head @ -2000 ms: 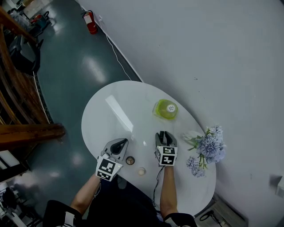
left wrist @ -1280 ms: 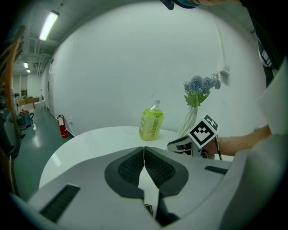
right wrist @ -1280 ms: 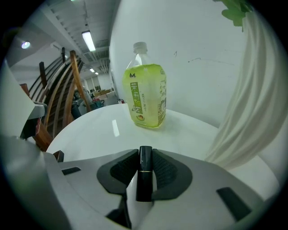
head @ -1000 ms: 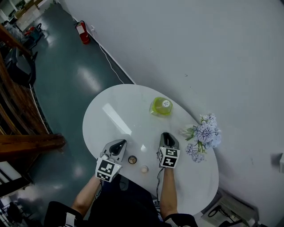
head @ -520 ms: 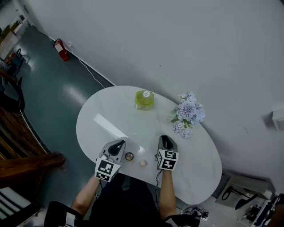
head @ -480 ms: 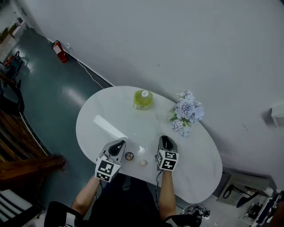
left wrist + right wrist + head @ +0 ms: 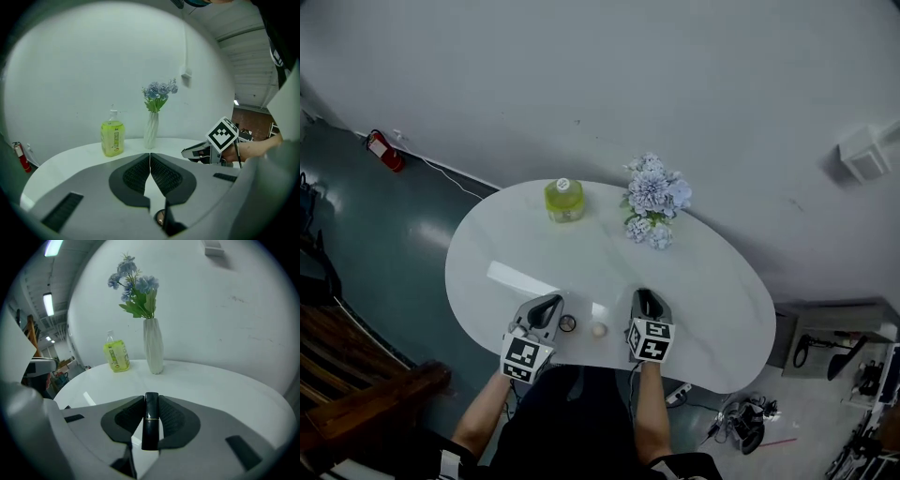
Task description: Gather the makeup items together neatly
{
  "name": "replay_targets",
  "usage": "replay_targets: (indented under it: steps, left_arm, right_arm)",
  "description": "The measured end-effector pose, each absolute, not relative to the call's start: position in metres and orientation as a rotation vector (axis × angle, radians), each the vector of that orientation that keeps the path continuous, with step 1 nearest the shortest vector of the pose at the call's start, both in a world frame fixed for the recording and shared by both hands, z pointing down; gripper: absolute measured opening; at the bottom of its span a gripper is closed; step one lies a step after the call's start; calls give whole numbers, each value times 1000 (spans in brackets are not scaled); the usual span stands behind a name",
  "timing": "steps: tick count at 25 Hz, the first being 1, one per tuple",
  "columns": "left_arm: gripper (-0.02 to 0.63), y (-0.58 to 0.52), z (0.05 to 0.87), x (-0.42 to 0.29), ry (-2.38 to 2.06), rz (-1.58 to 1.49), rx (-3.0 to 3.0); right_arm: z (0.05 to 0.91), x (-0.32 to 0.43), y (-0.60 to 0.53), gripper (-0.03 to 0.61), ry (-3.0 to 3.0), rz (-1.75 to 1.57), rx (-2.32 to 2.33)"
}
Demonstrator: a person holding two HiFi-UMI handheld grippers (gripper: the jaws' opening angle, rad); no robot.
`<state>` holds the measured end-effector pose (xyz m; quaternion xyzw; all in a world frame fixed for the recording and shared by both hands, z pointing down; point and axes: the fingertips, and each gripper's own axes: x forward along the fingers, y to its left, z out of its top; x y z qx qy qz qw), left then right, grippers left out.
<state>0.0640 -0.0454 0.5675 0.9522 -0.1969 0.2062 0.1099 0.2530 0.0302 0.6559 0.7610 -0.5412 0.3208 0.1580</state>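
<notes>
My right gripper (image 7: 643, 296) hovers over the near edge of the white table (image 7: 712, 291) and is shut on a black lipstick tube (image 7: 150, 420), which stands upright between its pads. My left gripper (image 7: 551, 302) is beside it on the left, shut with nothing between its pads (image 7: 138, 174). Between the two grippers, a small dark round compact (image 7: 567, 323) and a beige round puff (image 7: 598, 330) lie on the table. The compact (image 7: 161, 217) also peeks out just below the left jaws. The right gripper (image 7: 211, 149) shows at the right of the left gripper view.
A yellow-green bottle (image 7: 564, 200) (image 7: 116, 356) stands at the table's far side. Next to it is a white vase (image 7: 153, 352) of pale blue flowers (image 7: 652, 199). A grey wall runs right behind the table. A red fire extinguisher (image 7: 382, 150) stands on the floor at the left.
The head view has swung round: bottle, flowers and extinguisher have slid left in the picture. Both grippers stay at the near edge, with the two round items between them.
</notes>
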Motion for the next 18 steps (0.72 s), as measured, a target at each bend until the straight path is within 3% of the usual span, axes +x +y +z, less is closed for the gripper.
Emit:
replay_targets:
  steps: [18]
  left_arm:
    - [20, -22, 601, 70, -371, 663, 2833]
  right_arm:
    - [706, 217, 96, 115, -1397, 1051, 2254]
